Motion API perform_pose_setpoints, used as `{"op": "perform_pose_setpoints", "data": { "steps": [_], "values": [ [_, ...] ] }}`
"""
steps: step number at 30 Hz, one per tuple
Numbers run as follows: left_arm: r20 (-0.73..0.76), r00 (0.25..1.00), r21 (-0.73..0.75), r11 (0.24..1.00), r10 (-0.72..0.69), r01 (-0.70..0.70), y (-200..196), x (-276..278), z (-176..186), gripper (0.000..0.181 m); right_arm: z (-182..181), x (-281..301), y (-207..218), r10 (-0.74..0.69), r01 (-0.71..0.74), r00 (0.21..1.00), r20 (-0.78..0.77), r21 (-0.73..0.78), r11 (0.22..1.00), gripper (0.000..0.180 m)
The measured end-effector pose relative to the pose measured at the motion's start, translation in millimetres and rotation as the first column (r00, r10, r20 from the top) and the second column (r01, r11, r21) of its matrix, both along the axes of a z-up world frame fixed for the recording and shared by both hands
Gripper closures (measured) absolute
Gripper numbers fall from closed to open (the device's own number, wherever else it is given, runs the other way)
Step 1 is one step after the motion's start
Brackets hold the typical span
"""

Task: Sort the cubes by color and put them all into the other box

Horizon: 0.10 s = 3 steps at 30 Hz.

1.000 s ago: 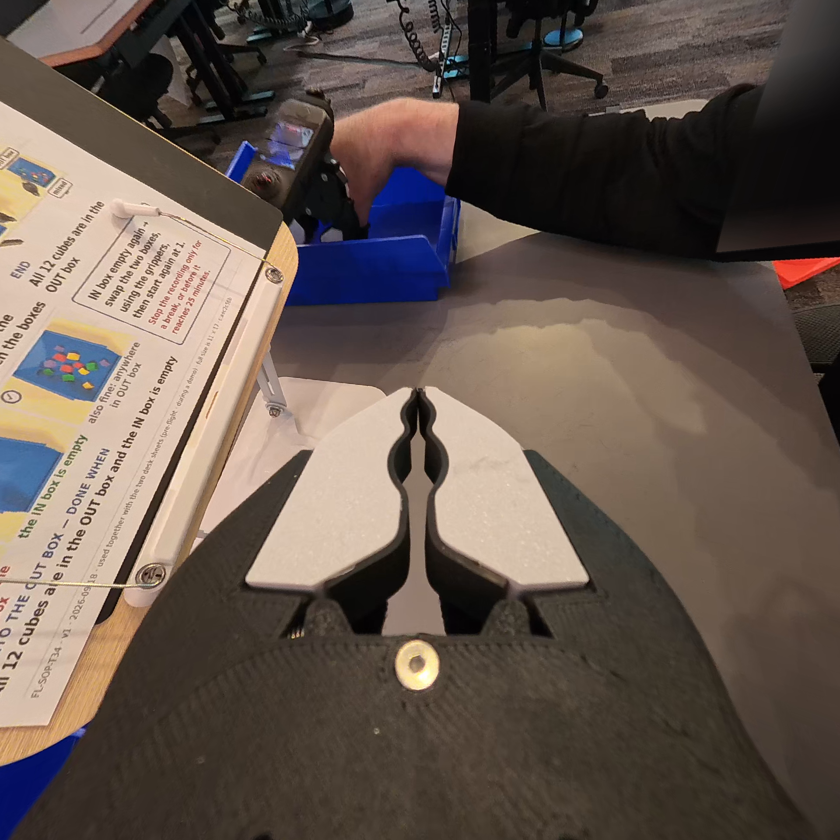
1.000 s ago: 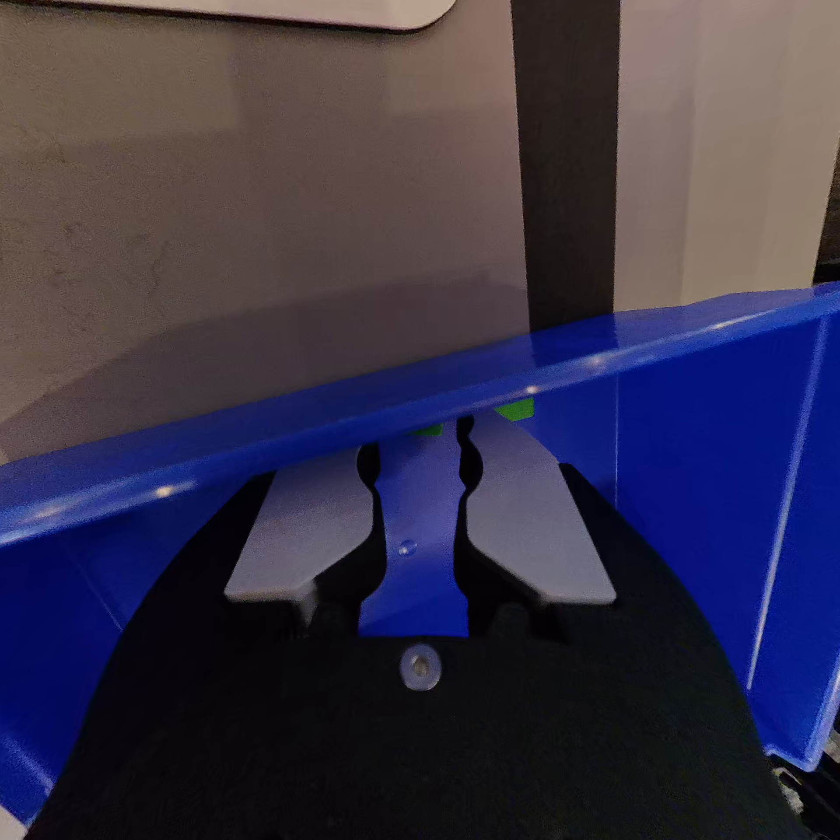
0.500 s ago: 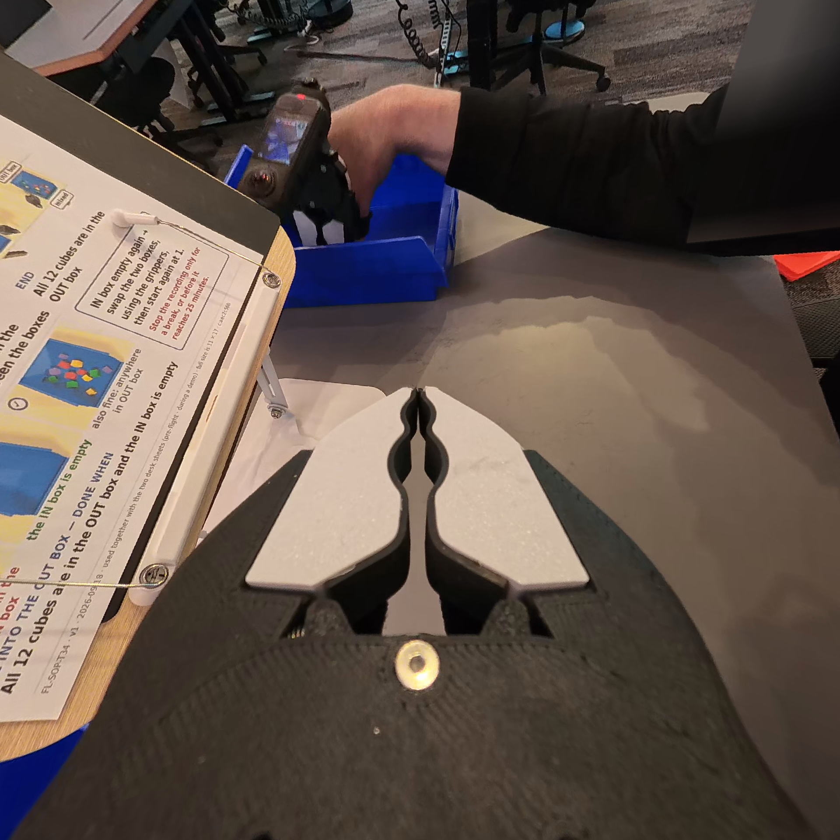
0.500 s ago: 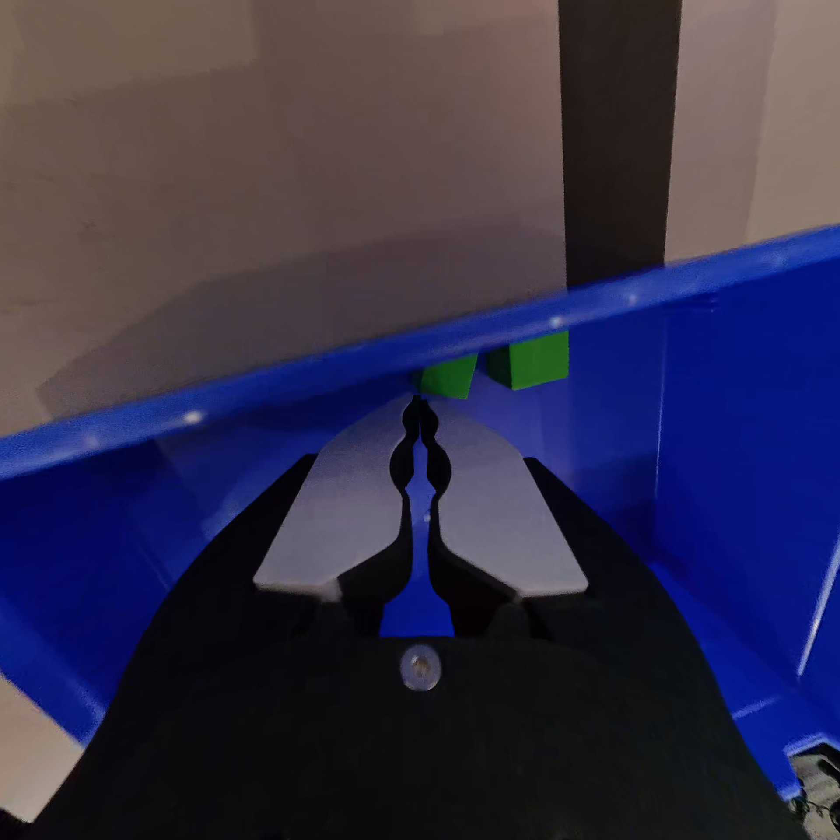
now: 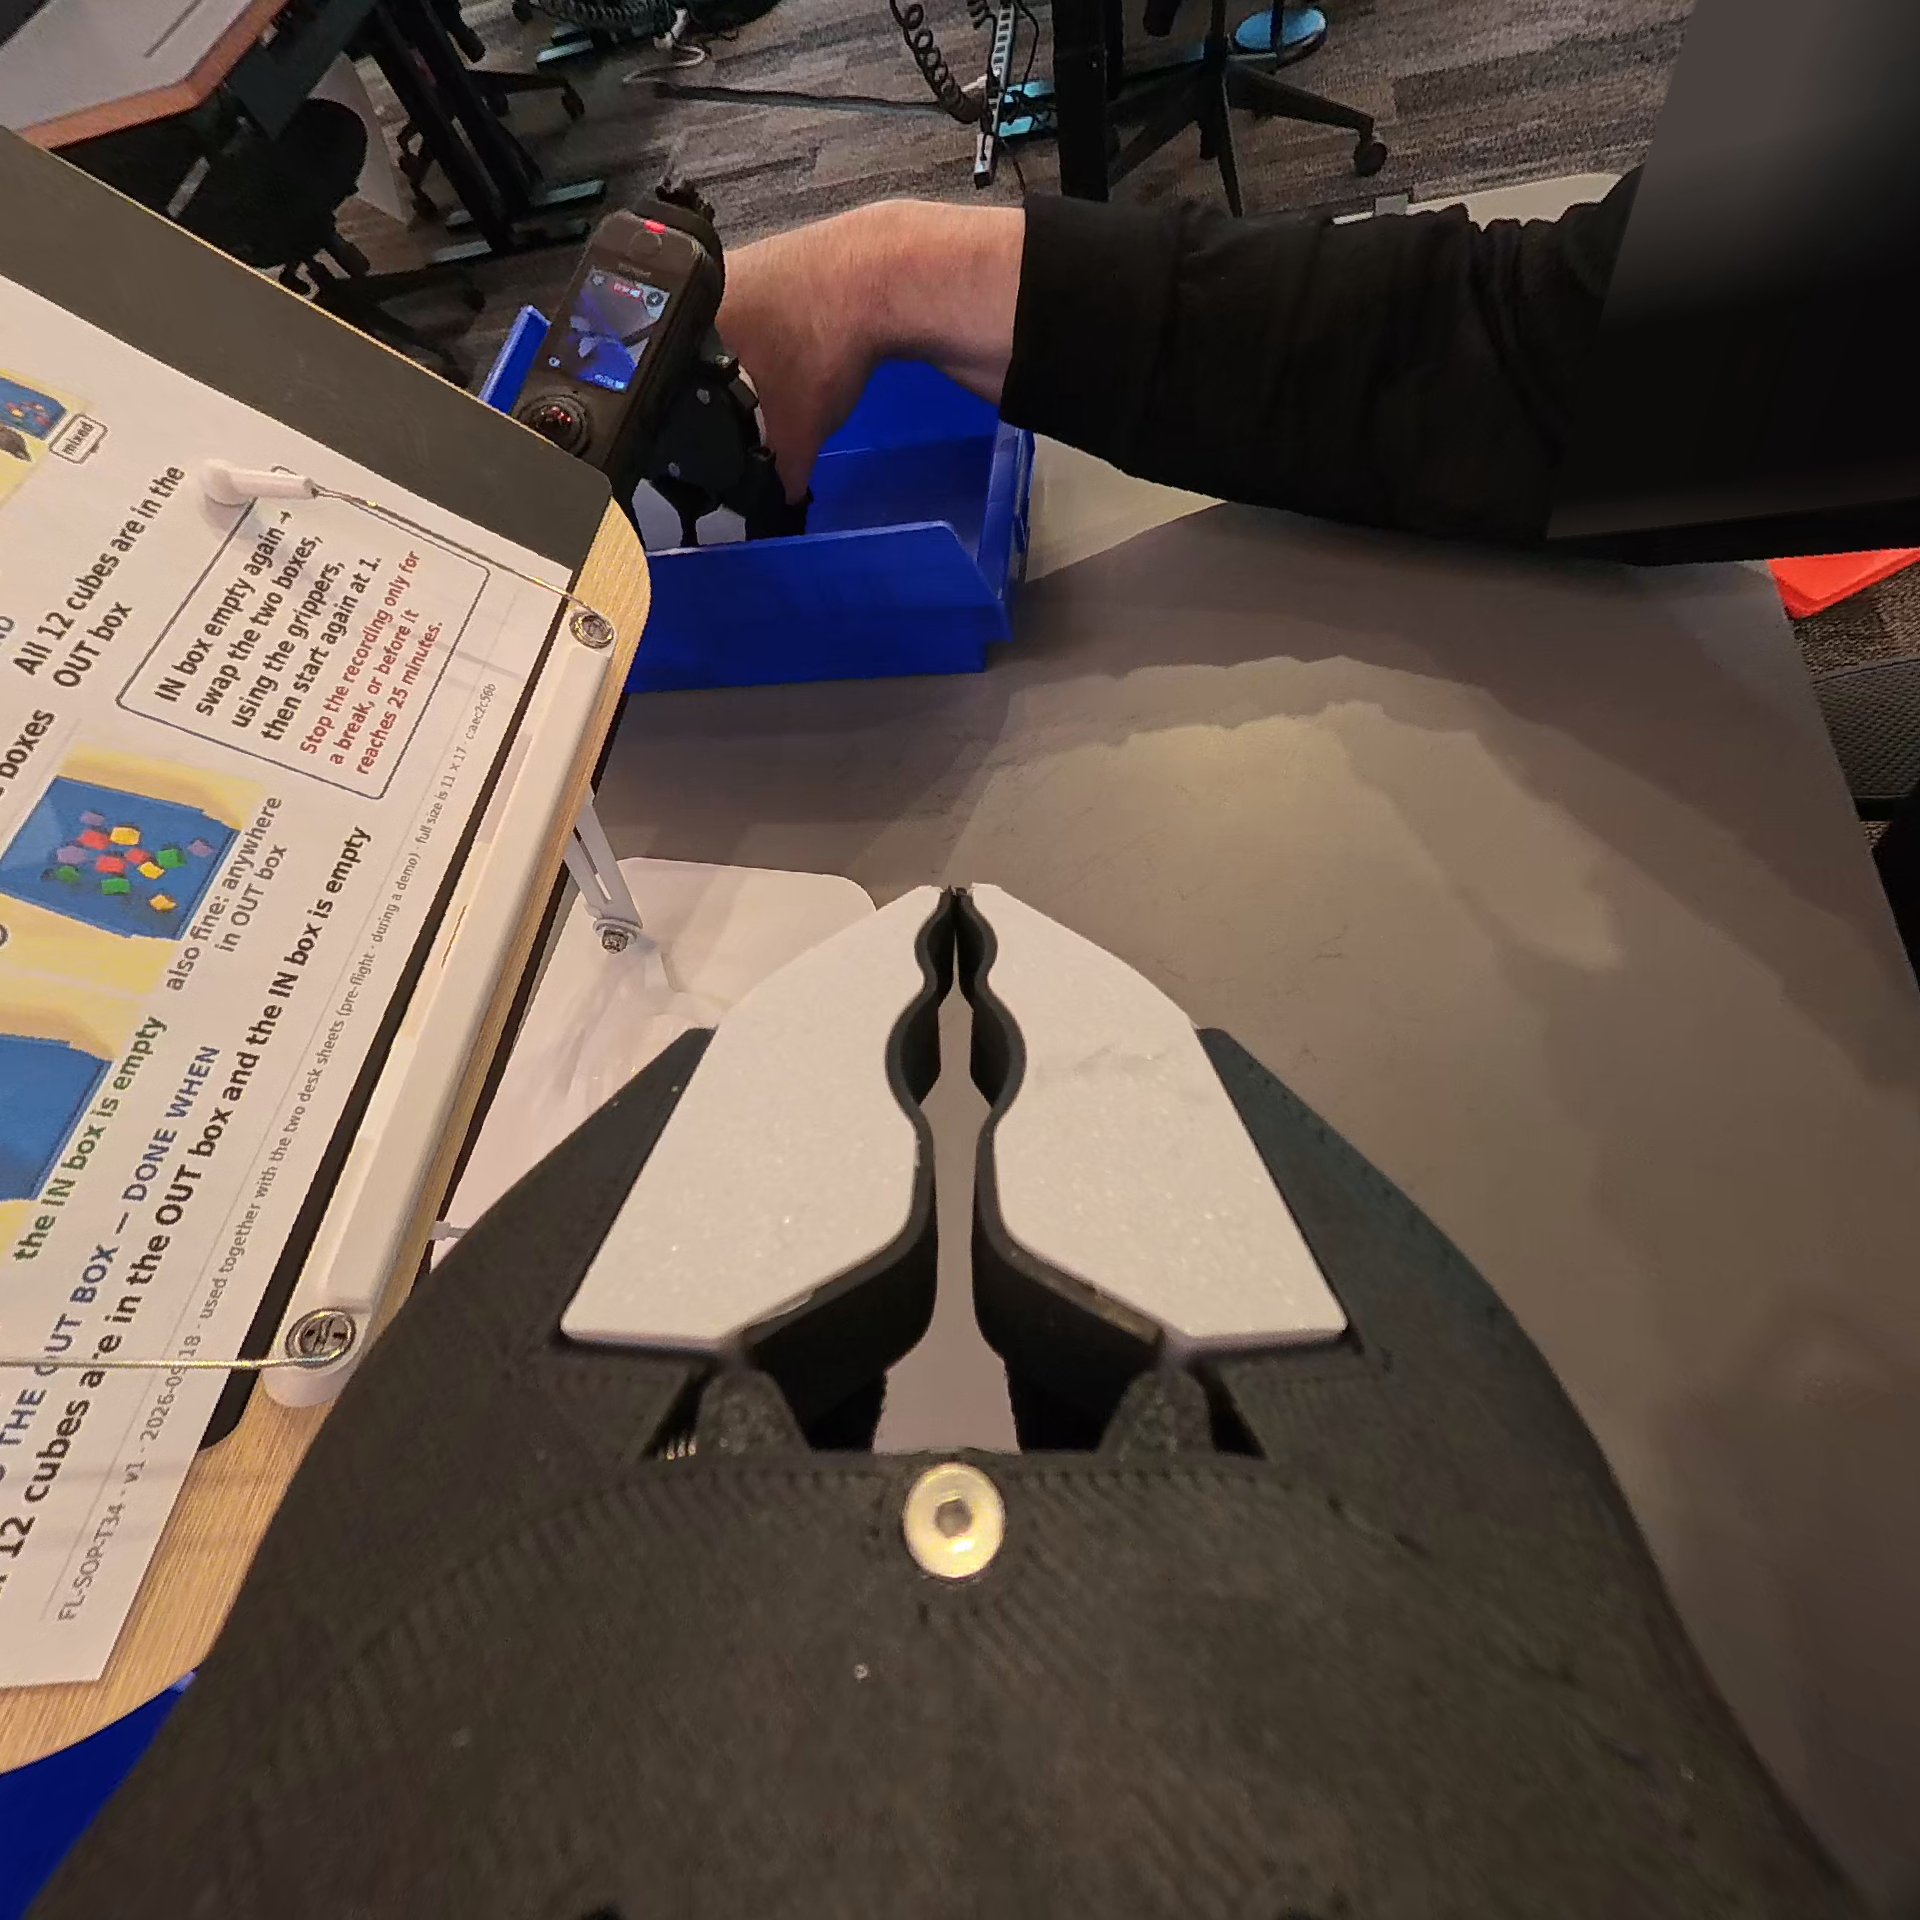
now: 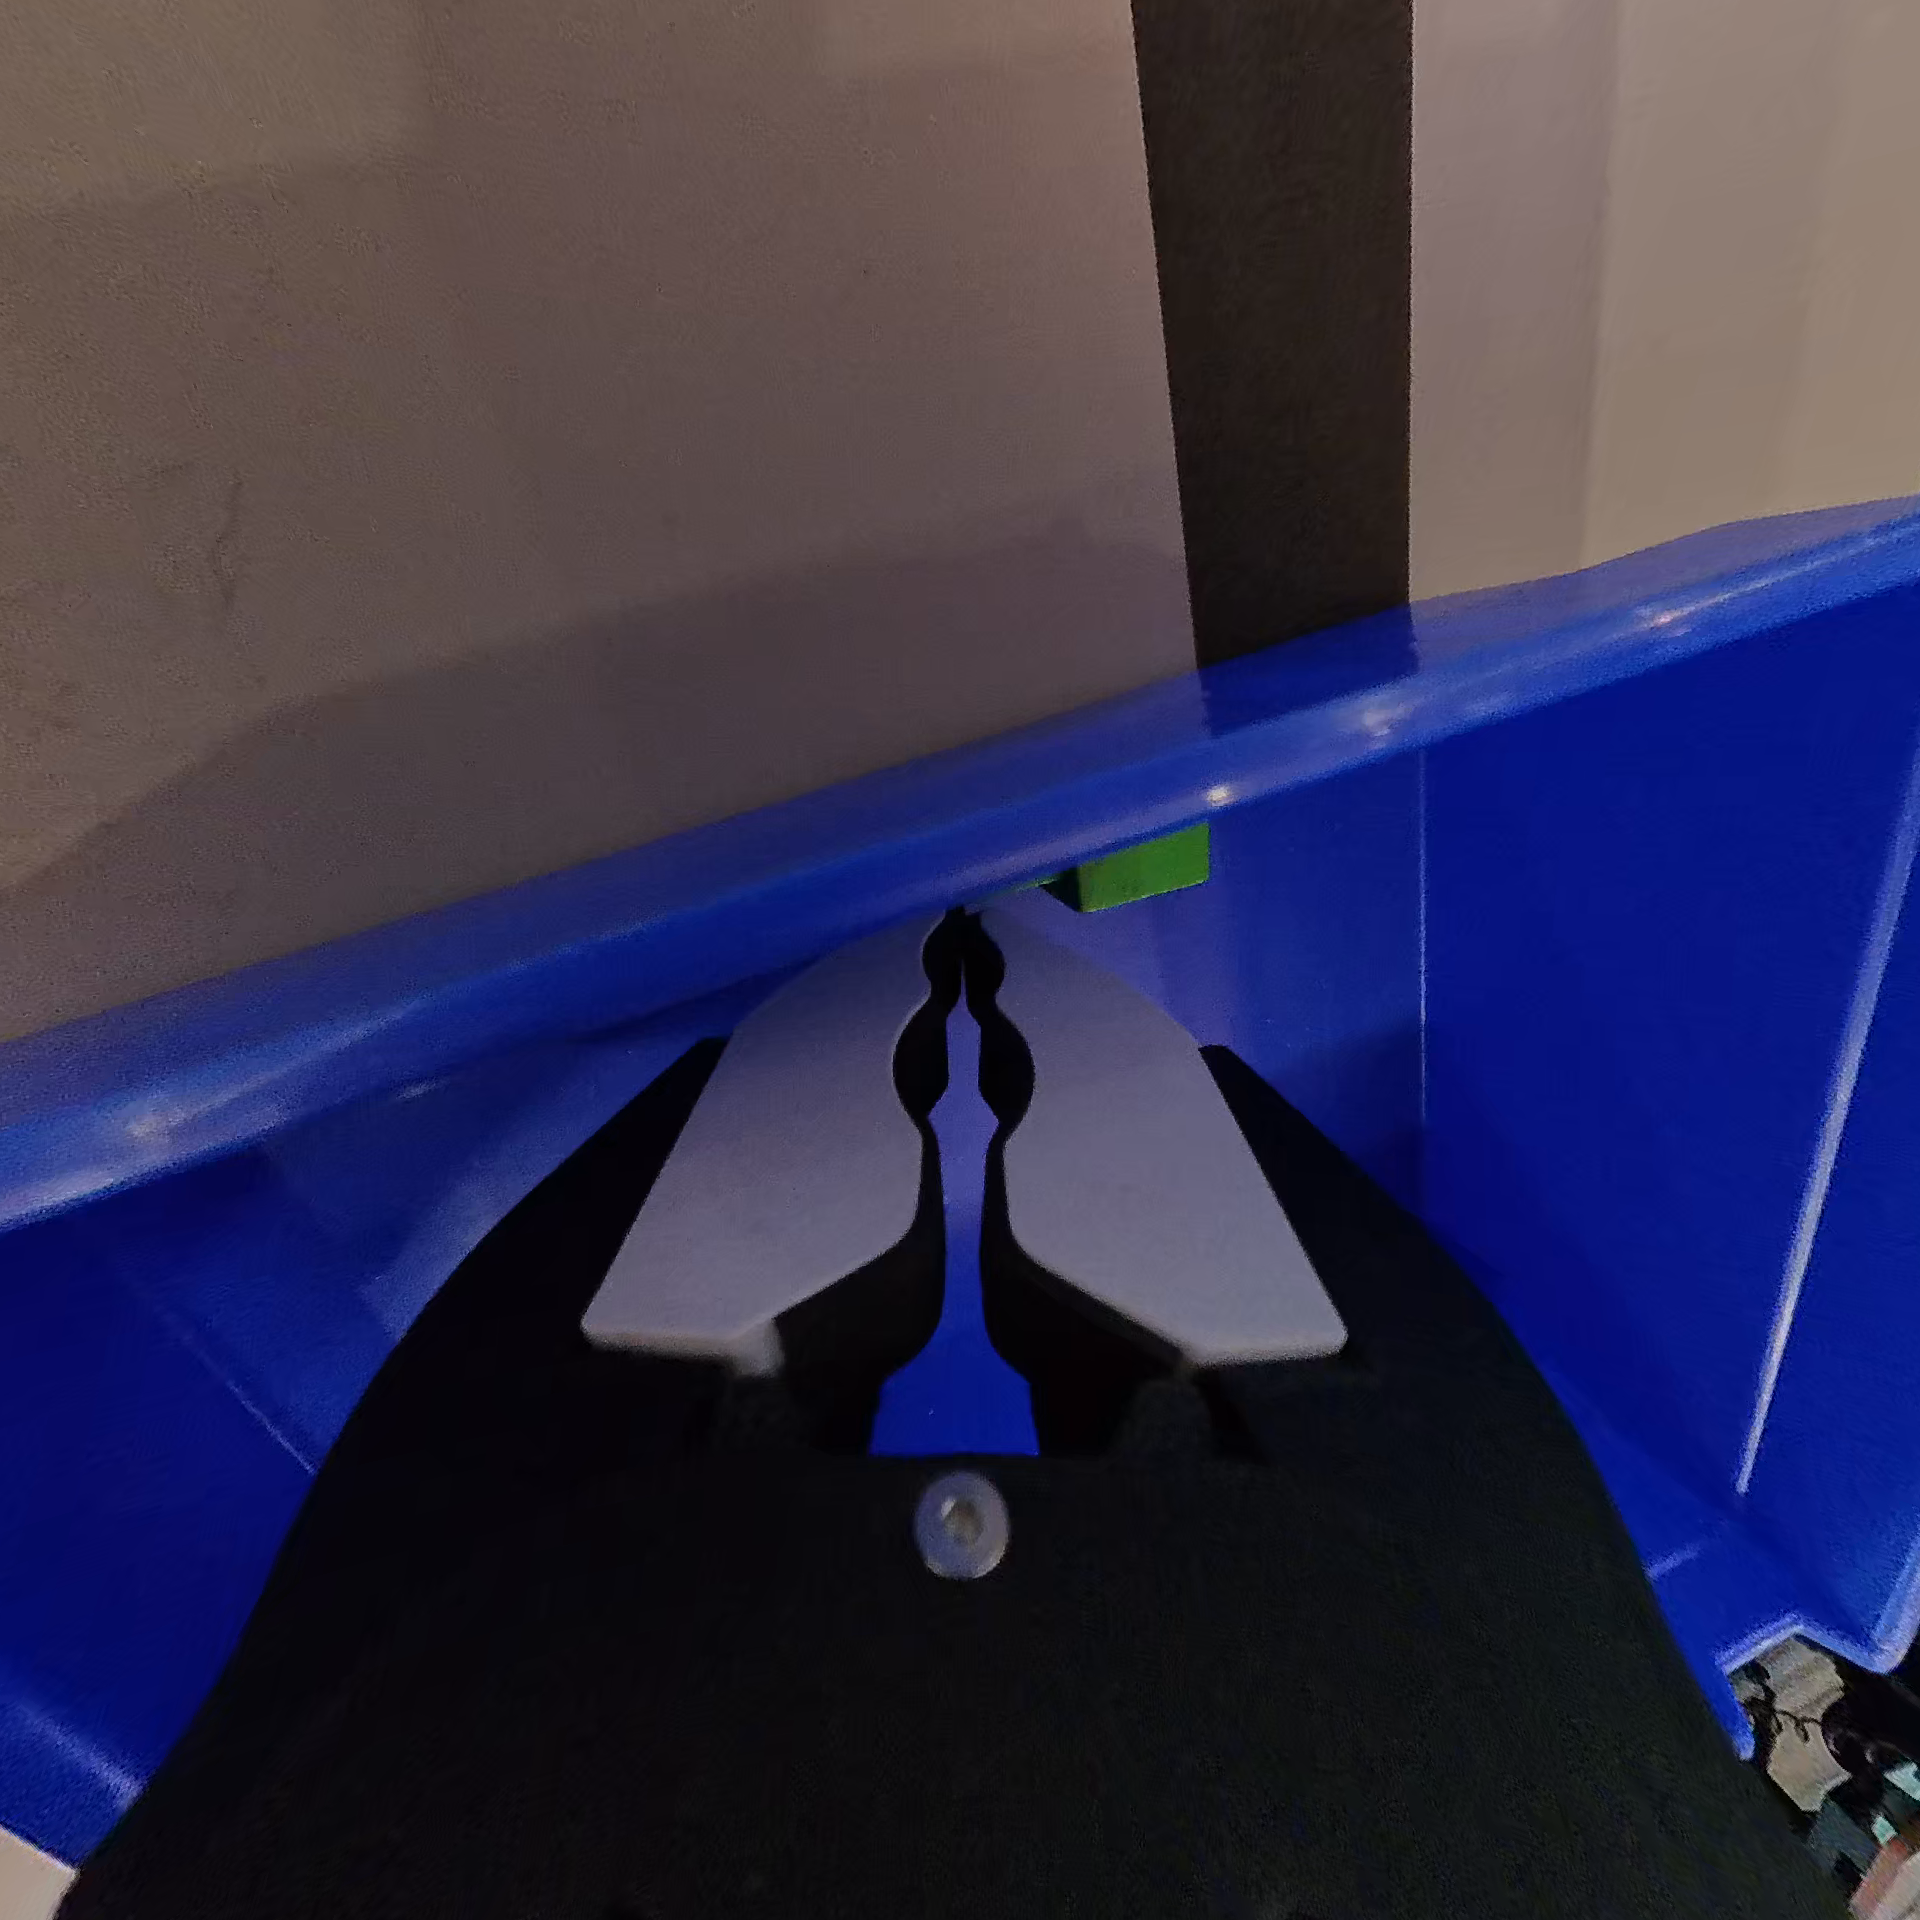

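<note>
Left tool [image 5: 954, 902] sits low over the grey bench [image 5: 1351, 883], fingertips together with nothing between them; a slanted instruction board [image 5: 260, 831] lies at its 9 o'clock. At 12 o'clock, across the bench, the person's hand [image 5: 862, 301] holds the right tool [image 5: 717, 488] down inside a blue box [image 5: 831, 603]. In the right wrist view, right tool [image 6: 961, 920] is inside that blue box [image 6: 1621, 1039], tips together and empty, close under the far rim; a green cube [image 6: 1143, 868] rests against the far wall at 1 o'clock, just beside the tips, partly hidden by the rim.
</note>
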<state>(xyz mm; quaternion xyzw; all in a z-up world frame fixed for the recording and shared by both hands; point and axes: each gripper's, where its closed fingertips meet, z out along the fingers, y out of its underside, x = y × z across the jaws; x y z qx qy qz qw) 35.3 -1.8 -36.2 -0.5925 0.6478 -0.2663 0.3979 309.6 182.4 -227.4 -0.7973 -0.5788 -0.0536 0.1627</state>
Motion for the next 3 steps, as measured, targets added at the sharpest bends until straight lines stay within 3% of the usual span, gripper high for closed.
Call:
{"op": "perform_pose_setpoints", "data": {
  "steps": [1,3],
  "values": [
    [-0.002,1.0,0.0,1.0,-0.001,0.001,-0.4,0.1,-0.3,0.181,-0.2,0.5,0.1,-0.001,0.001,1.0,0.003,0.0,1.0,0.18],
    [-0.006,1.0,0.001,1.0,0.0,0.0,-0.2,0.2,-1.2,0.181,0.3,1.9,1.2,-0.008,0.008,1.0,0.006,0.005,1.0,0.18]
  ]
}}
